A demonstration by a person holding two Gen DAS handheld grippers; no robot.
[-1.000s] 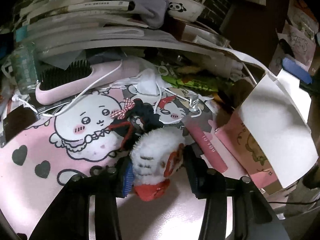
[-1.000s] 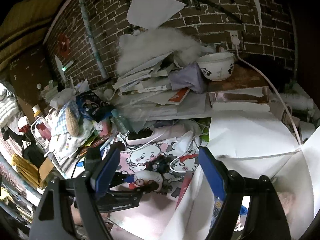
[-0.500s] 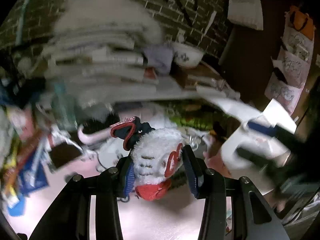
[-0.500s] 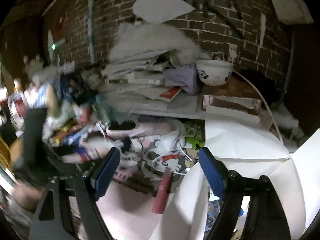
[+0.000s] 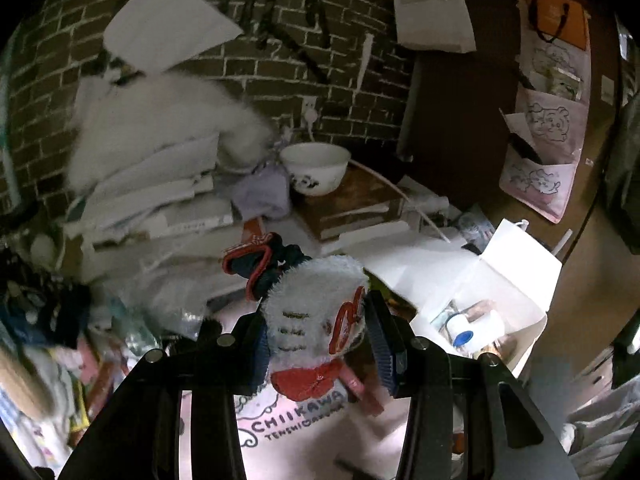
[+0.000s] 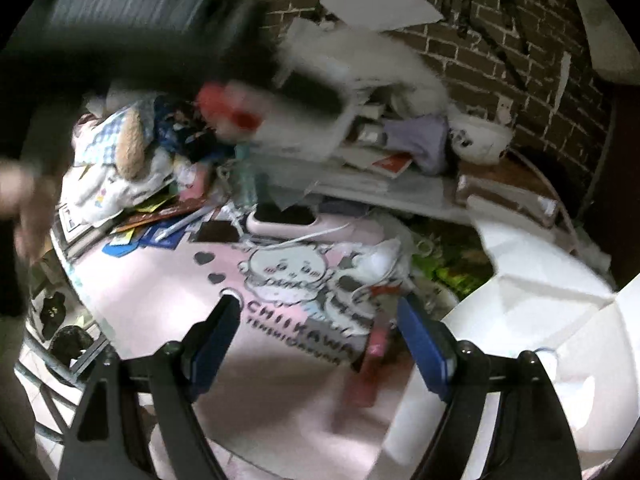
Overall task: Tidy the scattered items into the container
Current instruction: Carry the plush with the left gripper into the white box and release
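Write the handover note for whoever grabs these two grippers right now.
Left gripper: shut on the white plush toy, lifted off the pink mat; a dark scrunchie with red trim hangs along with it.
Right gripper: open, holding nothing, above the mat.
White box: open, to the right, with some items inside already.
Done: toy picked up.
Left: carry it right and drop it in the box. Then, probably, the pink hairbrush, white cable and the pink item at the box edge.
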